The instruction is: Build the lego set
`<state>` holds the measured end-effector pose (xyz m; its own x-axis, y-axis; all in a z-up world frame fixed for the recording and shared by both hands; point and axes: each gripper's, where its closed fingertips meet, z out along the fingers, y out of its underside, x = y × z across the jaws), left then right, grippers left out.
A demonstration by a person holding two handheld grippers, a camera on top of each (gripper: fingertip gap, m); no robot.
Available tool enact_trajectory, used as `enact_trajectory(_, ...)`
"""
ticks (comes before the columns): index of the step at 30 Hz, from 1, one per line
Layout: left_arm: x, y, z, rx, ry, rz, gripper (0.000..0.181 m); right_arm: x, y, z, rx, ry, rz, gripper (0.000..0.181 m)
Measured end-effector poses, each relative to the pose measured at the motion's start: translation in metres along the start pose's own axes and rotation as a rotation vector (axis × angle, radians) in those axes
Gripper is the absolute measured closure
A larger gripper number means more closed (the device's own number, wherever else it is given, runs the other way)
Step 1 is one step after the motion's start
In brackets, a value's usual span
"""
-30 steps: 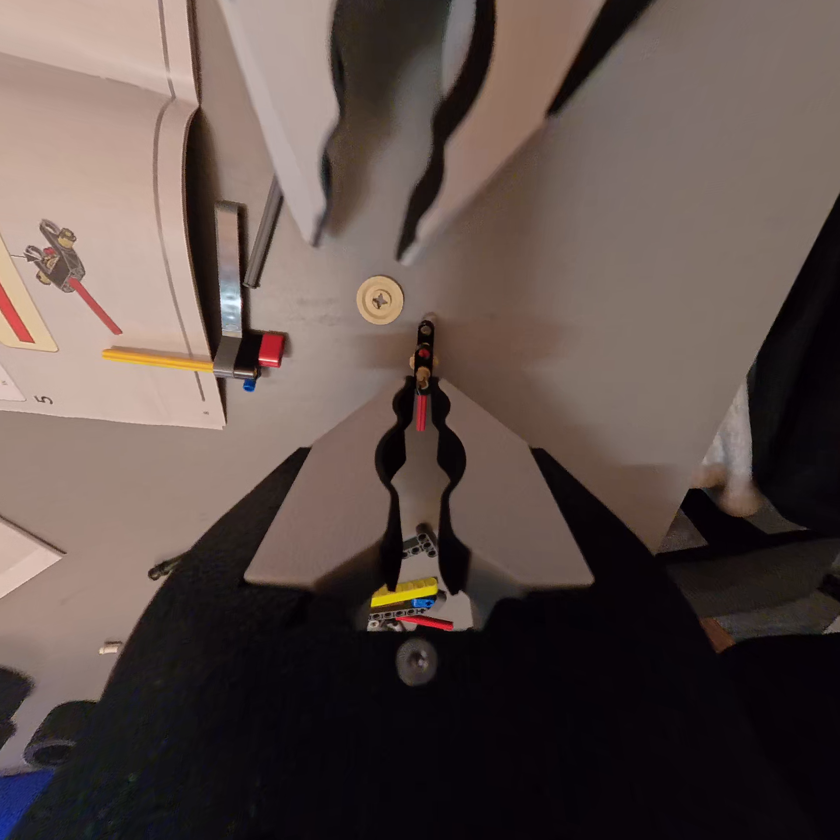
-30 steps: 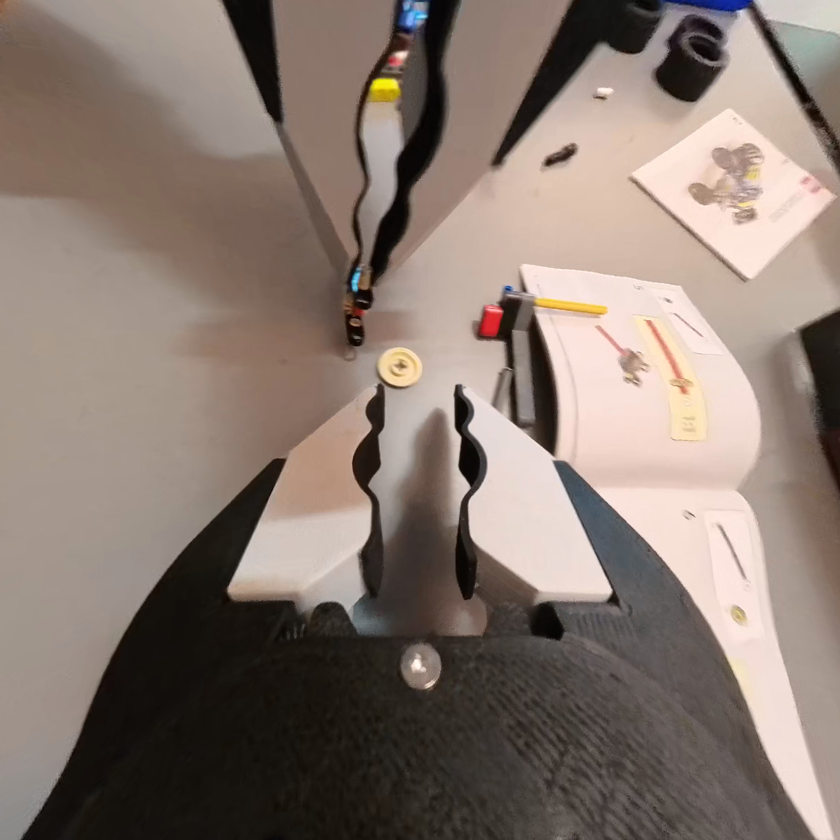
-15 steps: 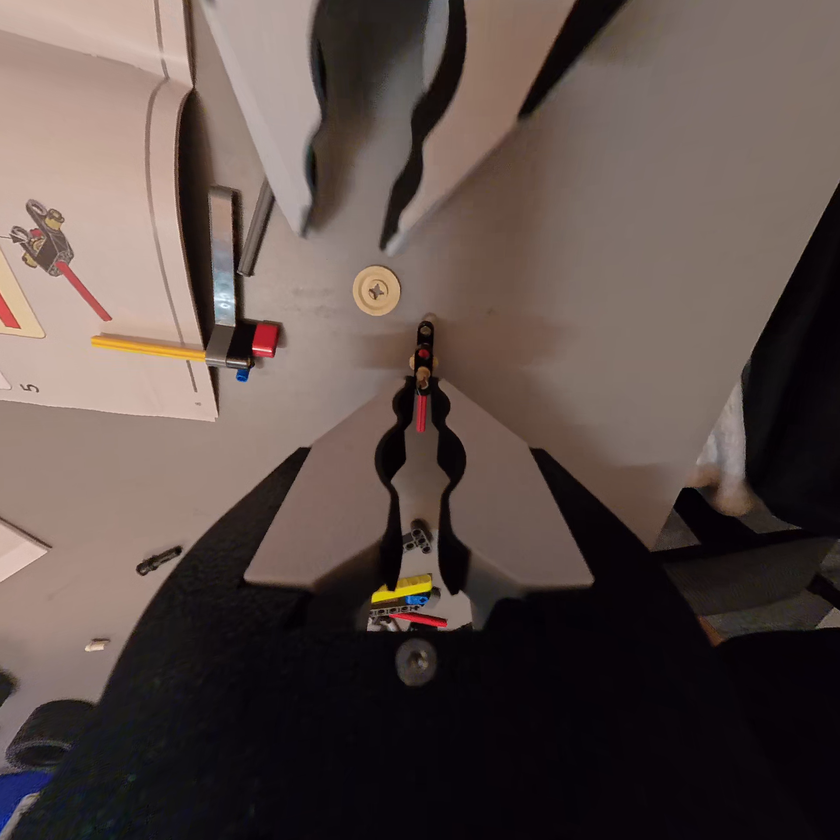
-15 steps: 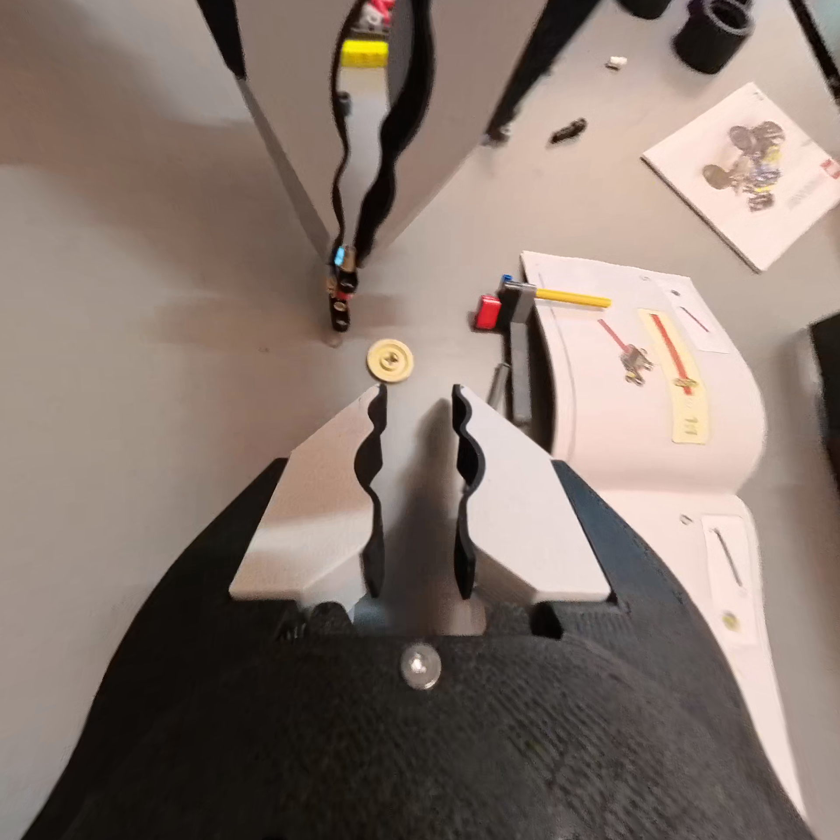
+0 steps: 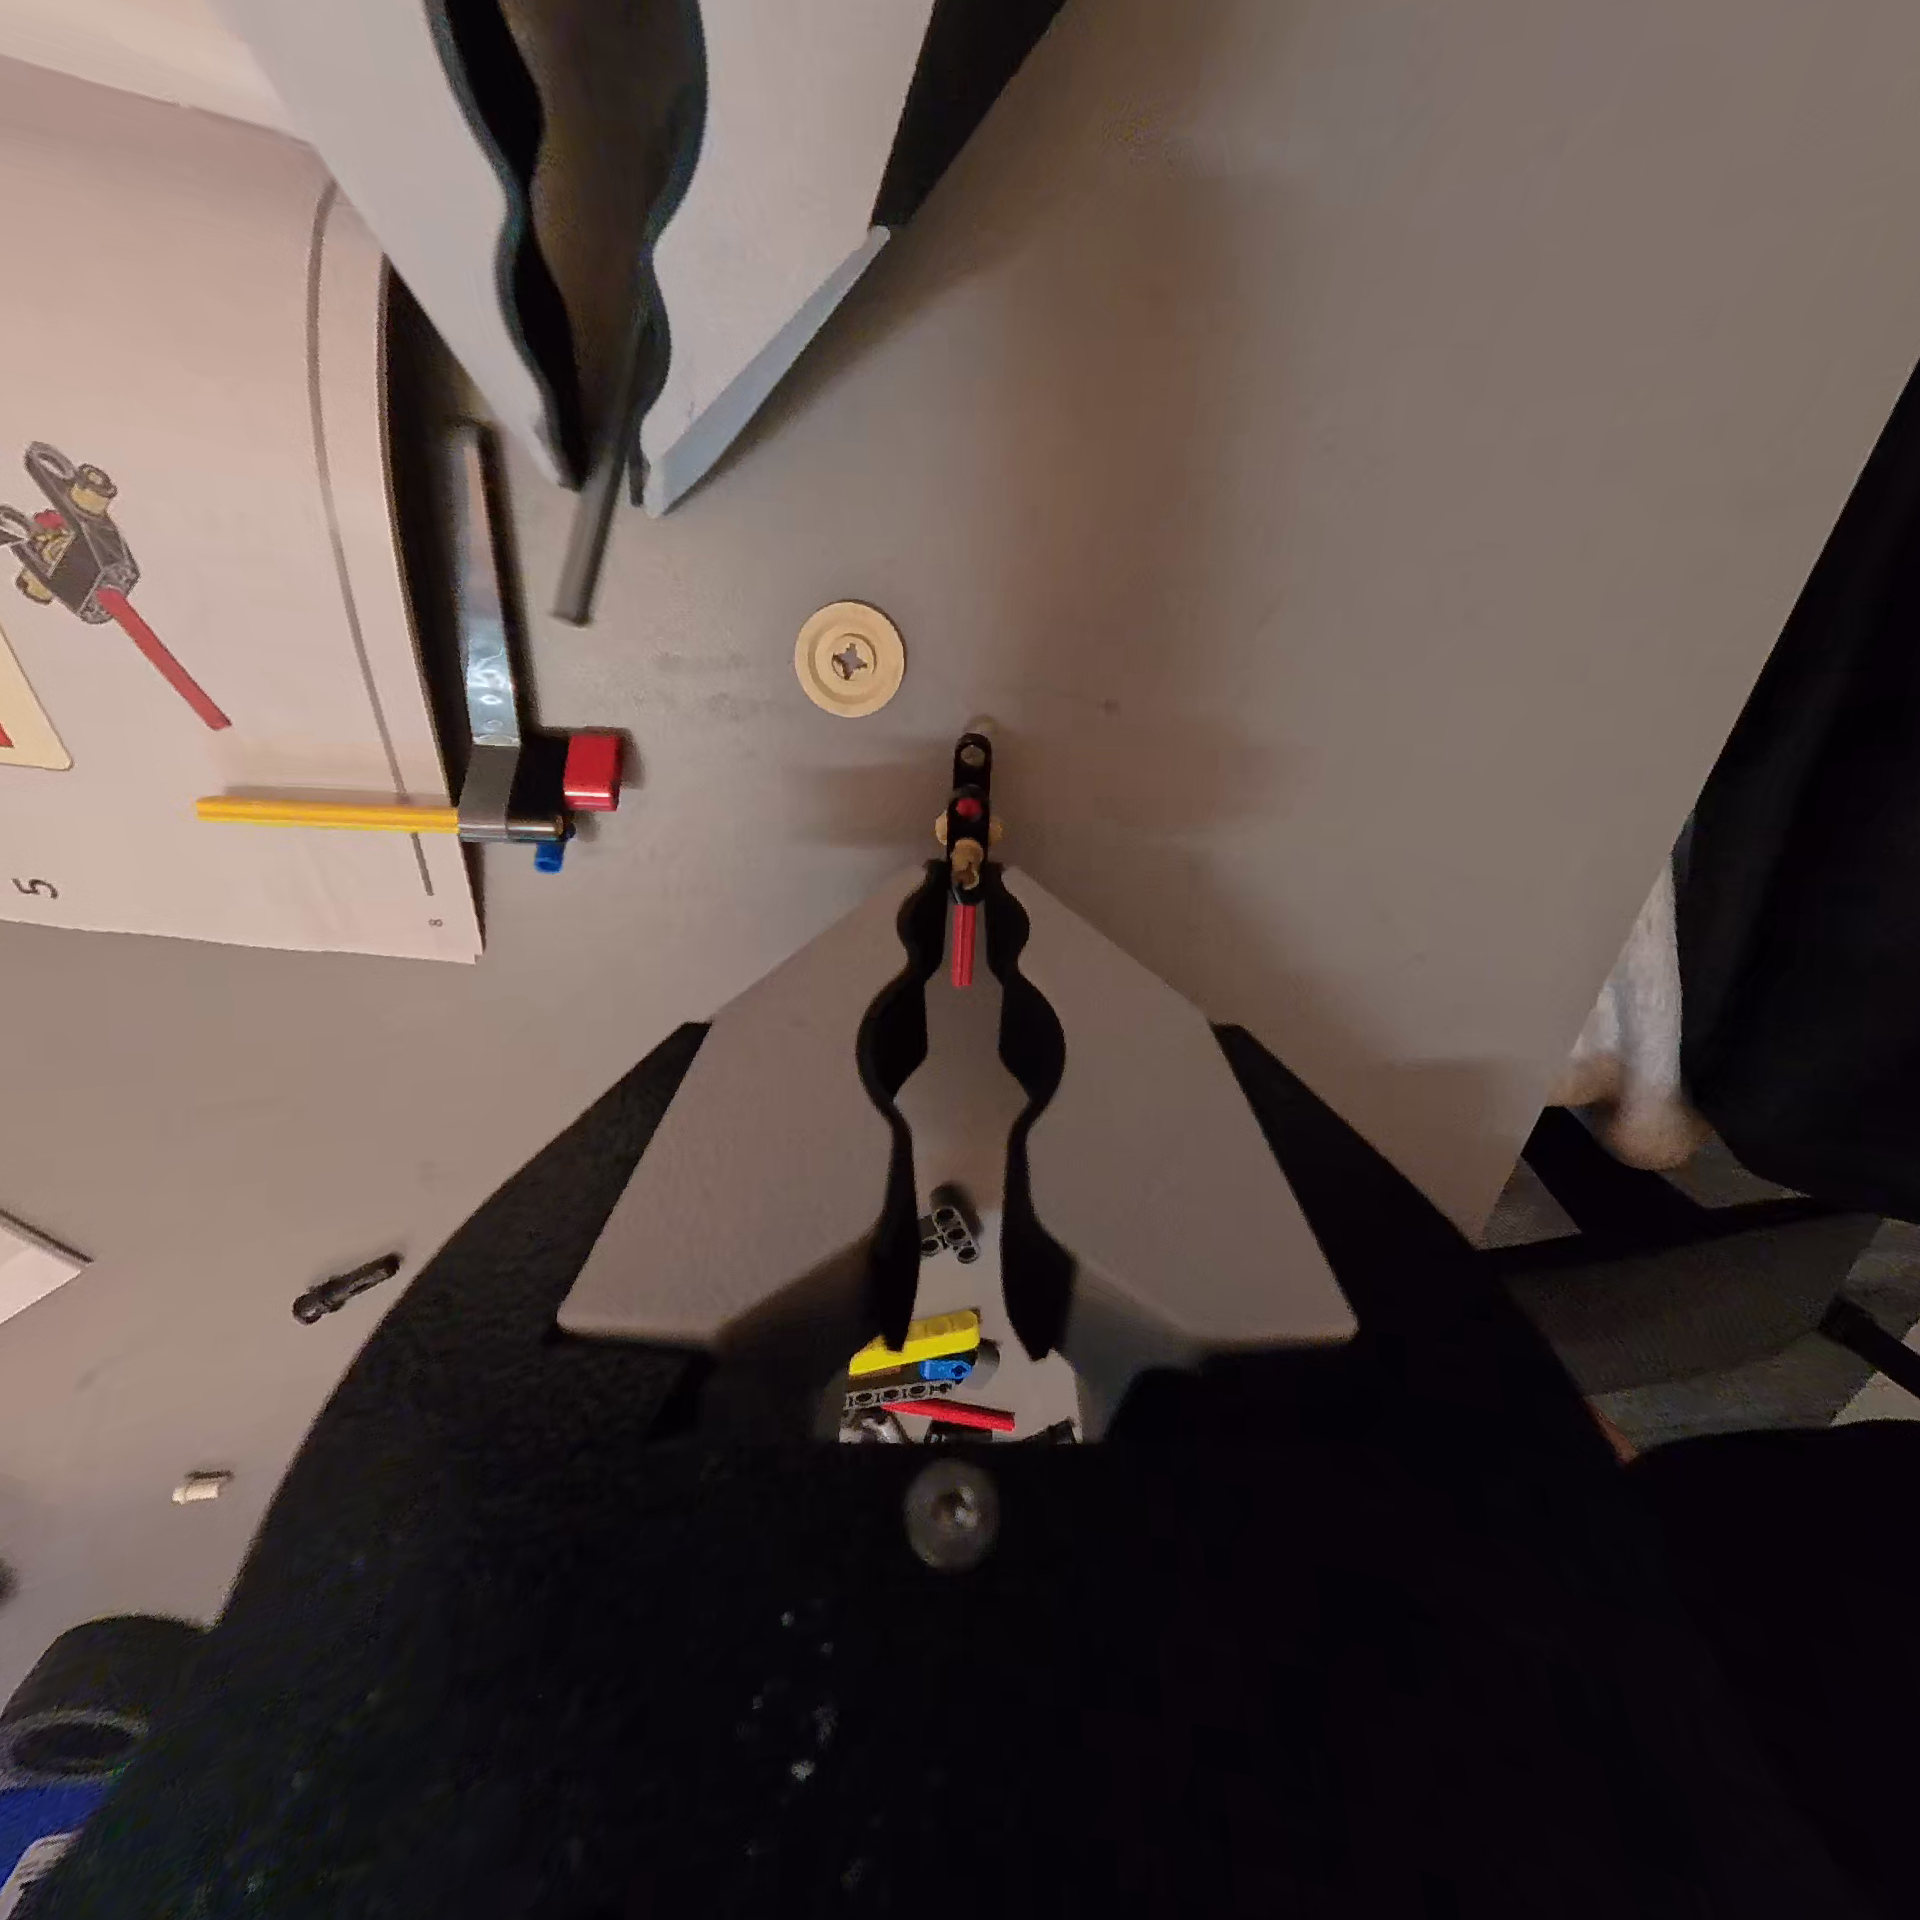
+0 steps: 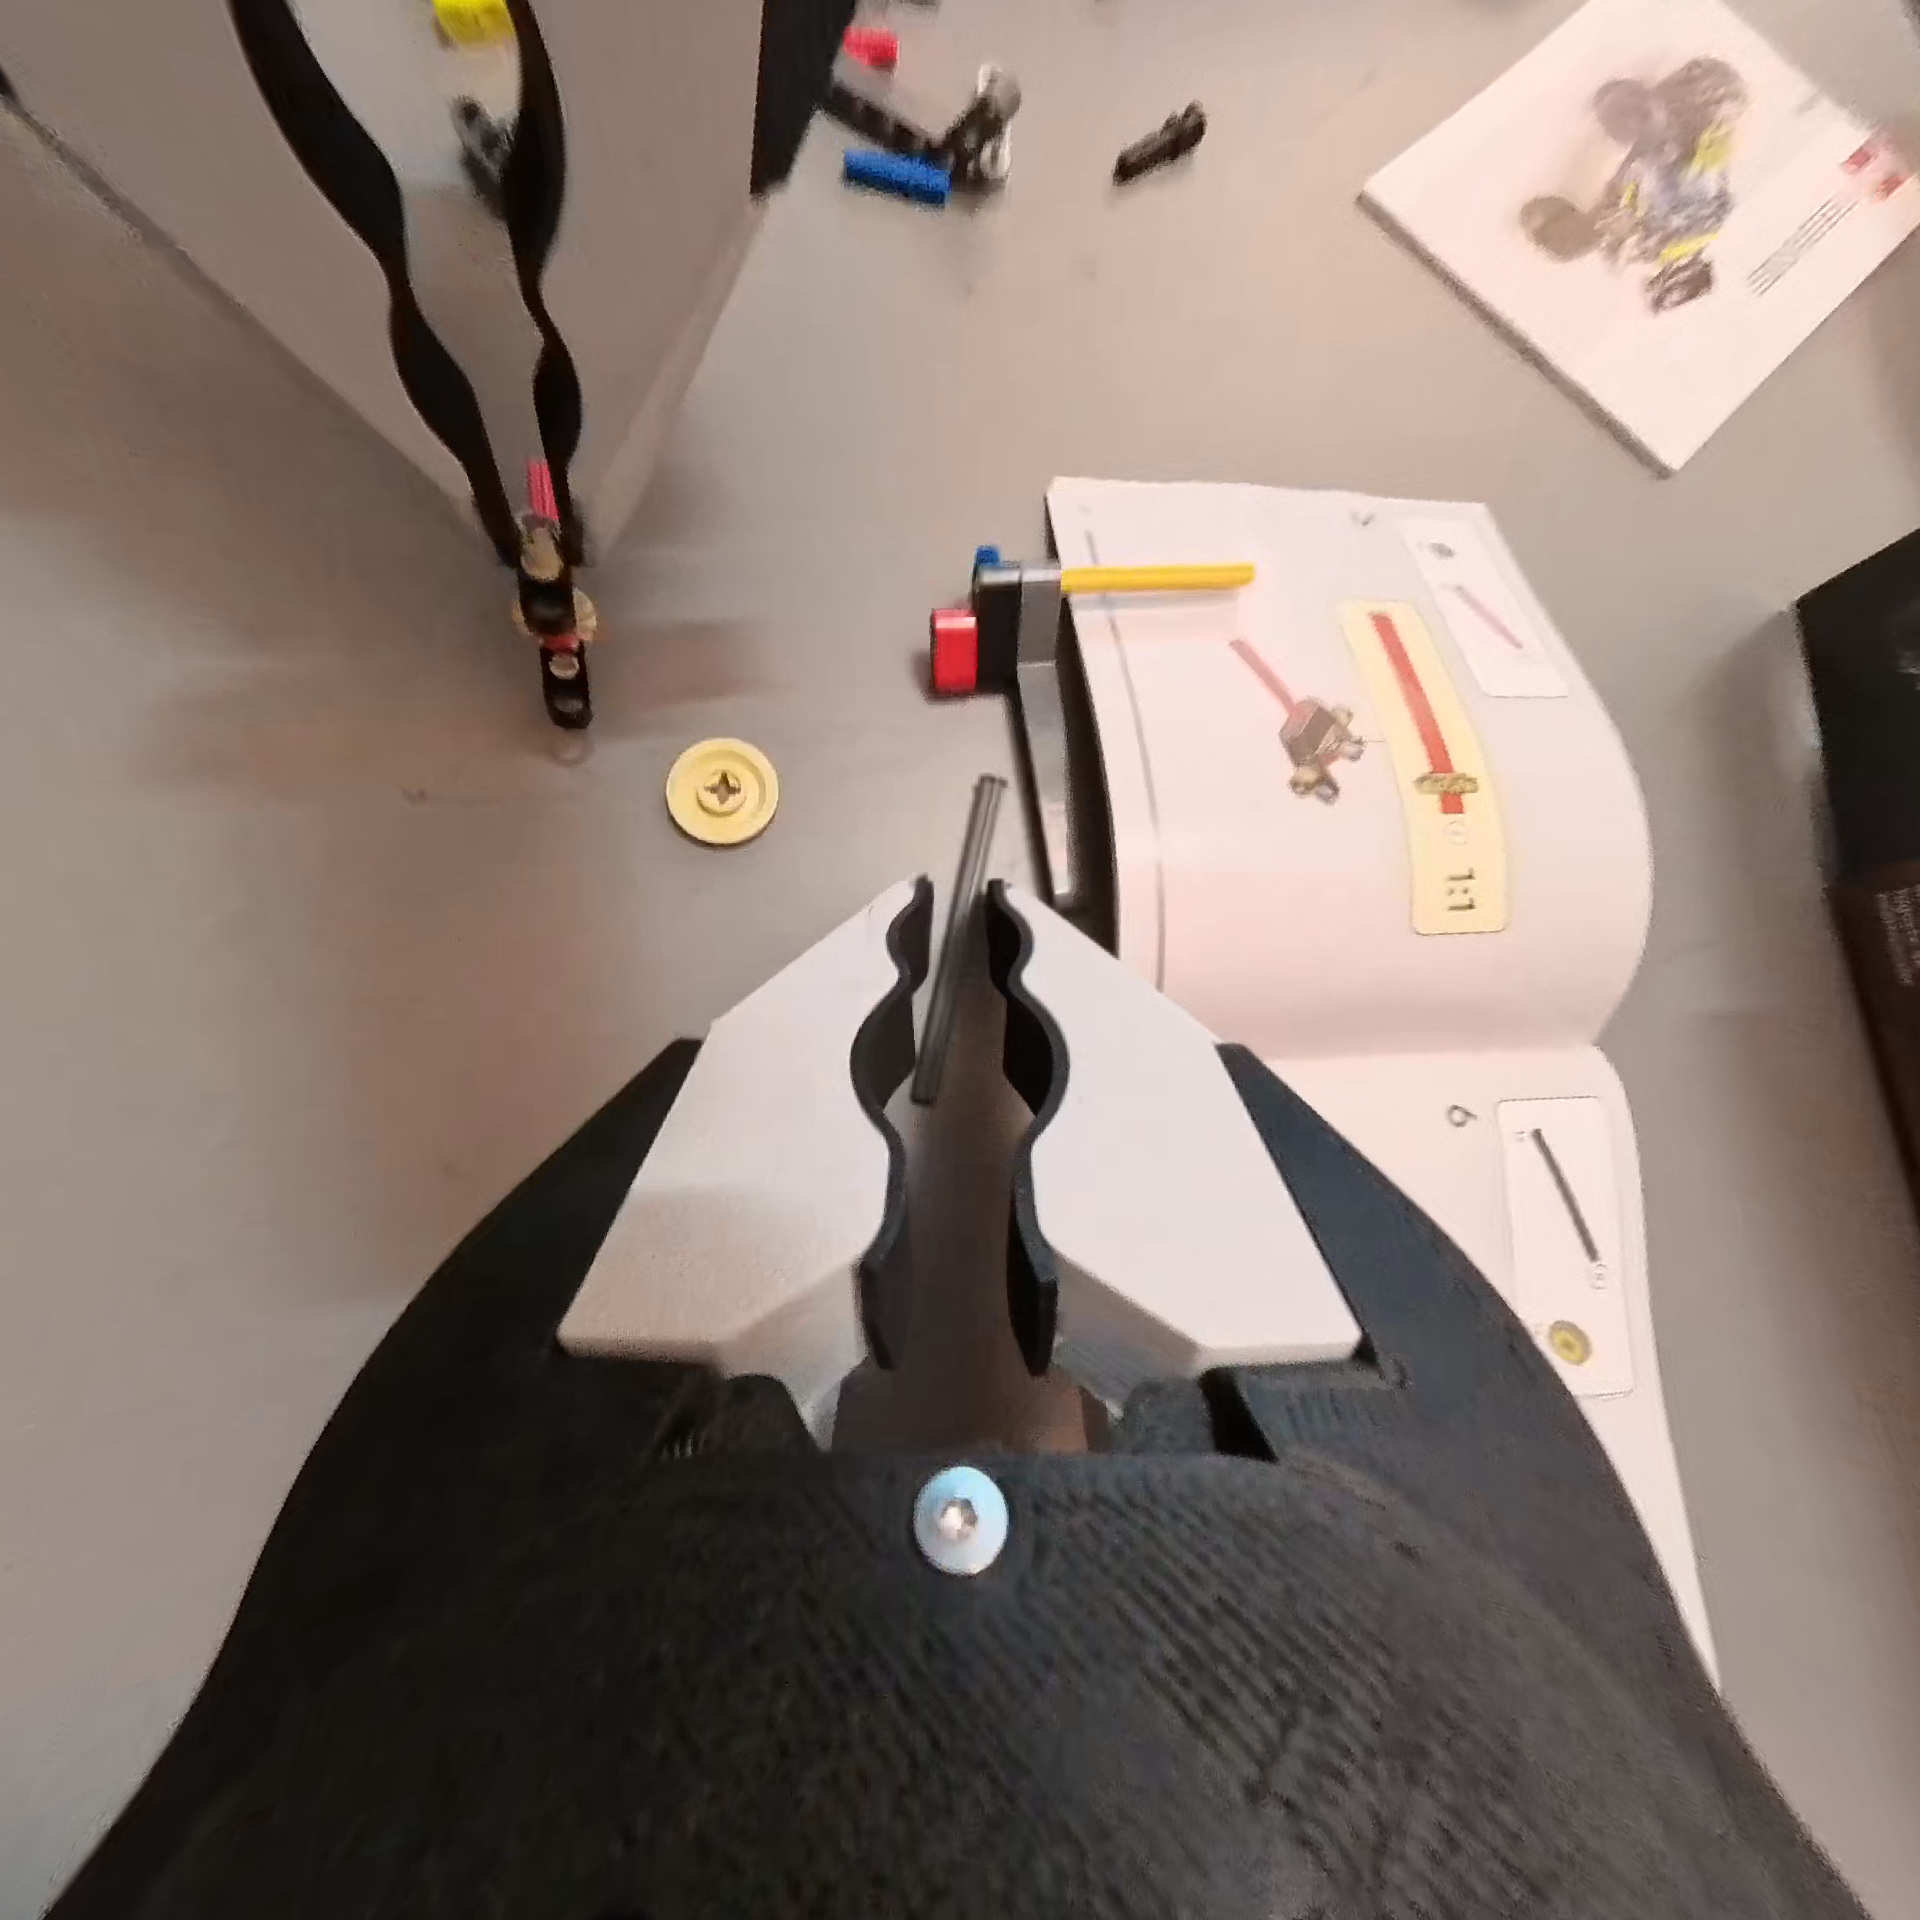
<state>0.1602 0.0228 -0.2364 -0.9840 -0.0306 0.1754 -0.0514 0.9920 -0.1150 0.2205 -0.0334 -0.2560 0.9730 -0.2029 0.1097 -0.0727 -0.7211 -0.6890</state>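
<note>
My left gripper (image 5: 966, 878) is shut on the red axle of a small black Lego assembly (image 5: 971, 800) with tan pins, its far end resting on the grey table. It also shows in the right wrist view (image 6: 540, 540), holding the assembly (image 6: 556, 644). My right gripper (image 6: 956, 894) is shut on a thin dark axle (image 6: 961, 935) that sticks out past its tips. The left wrist view shows it too (image 5: 603, 483), with the axle (image 5: 582, 561). A tan round disc (image 6: 722, 793) lies between the two grippers.
An open instruction booklet (image 6: 1299, 779) lies right of the axle. A grey beam assembly (image 6: 1023, 623) with a yellow axle and a red piece rests on its edge. A second booklet (image 6: 1662, 208) and loose pieces (image 6: 894, 171) lie farther off. The table edge (image 5: 1558, 1039) runs on the right in the left wrist view. Left tips to right tips: about 9 centimetres. The tan round disc (image 6: 722, 793) lies around 4 centimetres away from my right fingertips. Seen from the left wrist view (image 5: 851, 656) as well.
My right gripper has moved from behind the tan disc over to the dark axle by the booklet and closed on it. My left gripper still holds the small assembly in place.
</note>
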Motion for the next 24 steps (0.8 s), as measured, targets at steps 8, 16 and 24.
enact_trajectory(8,0.000,0.001,0.000,0.006,0.008,0.002,0.176,-0.030,0.013,-0.016,-0.093,-0.141,0.071,0.171)
enact_trajectory(16,0.000,0.003,0.000,0.013,0.010,-0.007,0.176,-0.034,-0.006,-0.008,-0.041,-0.171,-0.021,0.170)
enact_trajectory(24,0.000,0.004,0.000,0.046,0.013,-0.011,0.176,-0.040,0.000,-0.006,-0.016,-0.222,0.036,0.178)
